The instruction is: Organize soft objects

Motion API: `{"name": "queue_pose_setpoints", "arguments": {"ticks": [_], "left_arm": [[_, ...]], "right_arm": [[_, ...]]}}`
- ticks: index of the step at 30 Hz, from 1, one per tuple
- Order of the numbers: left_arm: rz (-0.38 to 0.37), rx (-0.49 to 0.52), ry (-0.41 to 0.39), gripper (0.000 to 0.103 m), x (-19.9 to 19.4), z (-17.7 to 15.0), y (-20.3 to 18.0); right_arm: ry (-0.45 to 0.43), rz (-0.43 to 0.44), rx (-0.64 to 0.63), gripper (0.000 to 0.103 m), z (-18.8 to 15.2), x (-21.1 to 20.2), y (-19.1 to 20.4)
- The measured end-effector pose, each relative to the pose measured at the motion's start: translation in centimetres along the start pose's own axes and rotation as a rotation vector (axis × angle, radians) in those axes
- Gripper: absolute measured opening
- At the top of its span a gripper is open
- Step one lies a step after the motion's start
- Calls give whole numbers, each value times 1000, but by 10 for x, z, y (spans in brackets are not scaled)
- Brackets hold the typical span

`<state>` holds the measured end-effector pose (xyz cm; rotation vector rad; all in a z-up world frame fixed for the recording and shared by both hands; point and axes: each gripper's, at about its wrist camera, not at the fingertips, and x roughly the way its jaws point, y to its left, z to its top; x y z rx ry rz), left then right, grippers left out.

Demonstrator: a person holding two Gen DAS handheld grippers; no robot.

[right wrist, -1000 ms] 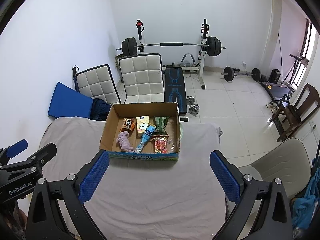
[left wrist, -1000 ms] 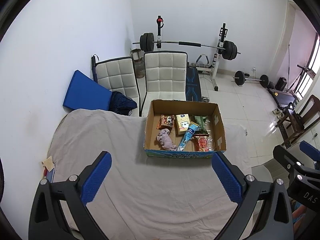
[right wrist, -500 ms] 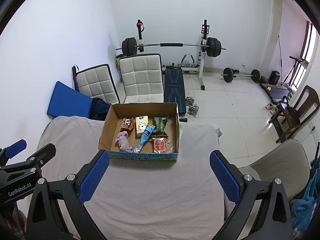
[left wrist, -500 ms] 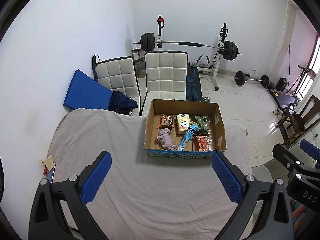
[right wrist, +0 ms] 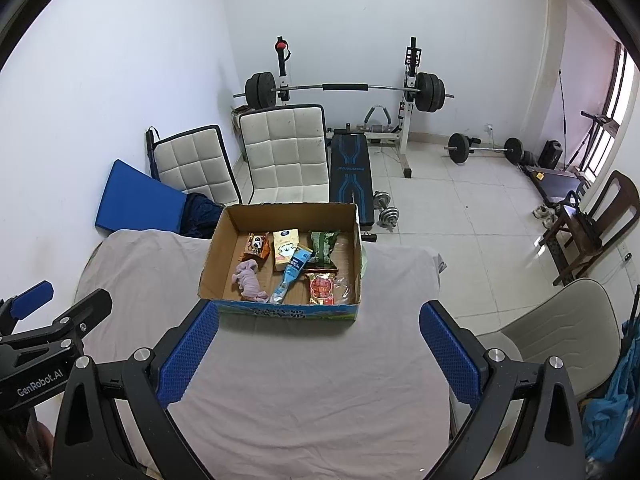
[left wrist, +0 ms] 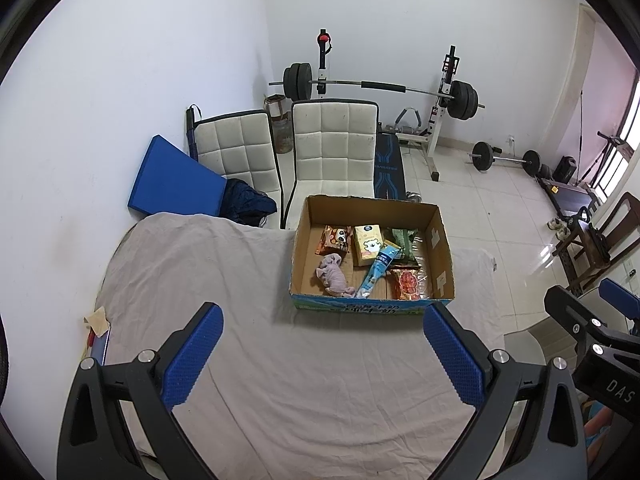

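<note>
An open cardboard box (left wrist: 439,240) (right wrist: 216,240) stands at the far side of a table under a grey cloth (left wrist: 304,380) (right wrist: 312,380). In it lie a pink soft toy (left wrist: 334,276) (right wrist: 249,276), a yellow tissue pack (left wrist: 368,245) (right wrist: 286,255), a blue tube (left wrist: 378,271) (right wrist: 291,274), a panda snack bag (left wrist: 334,239) (right wrist: 256,245), a green pack (left wrist: 405,240) (right wrist: 323,248) and a red pack (left wrist: 407,284) (right wrist: 321,289). My left gripper (left wrist: 324,352) and right gripper (right wrist: 318,350) hover wide open and empty on the near side of the box.
Two white padded chairs (left wrist: 334,148) (right wrist: 286,152) and a blue mat (left wrist: 172,184) stand behind the table. A barbell rack (right wrist: 344,88) and dumbbells (right wrist: 386,210) are on the tiled floor. A beige chair (right wrist: 560,328) is at the right. A phone (left wrist: 100,346) lies at the table's left edge.
Both views have shifted very slightly; the box sits a touch farther away. Both grippers stay open.
</note>
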<state>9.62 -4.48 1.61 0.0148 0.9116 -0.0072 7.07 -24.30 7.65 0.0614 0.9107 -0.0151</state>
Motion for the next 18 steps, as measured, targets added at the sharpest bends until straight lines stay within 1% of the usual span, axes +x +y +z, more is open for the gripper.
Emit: {"name": "queue_pose_setpoints", "arguments": {"ticks": [18], "left_arm": [[3, -20, -9, 103, -1, -6, 4]], "right_arm": [[-10, -2, -12, 102, 0, 0, 0]]}}
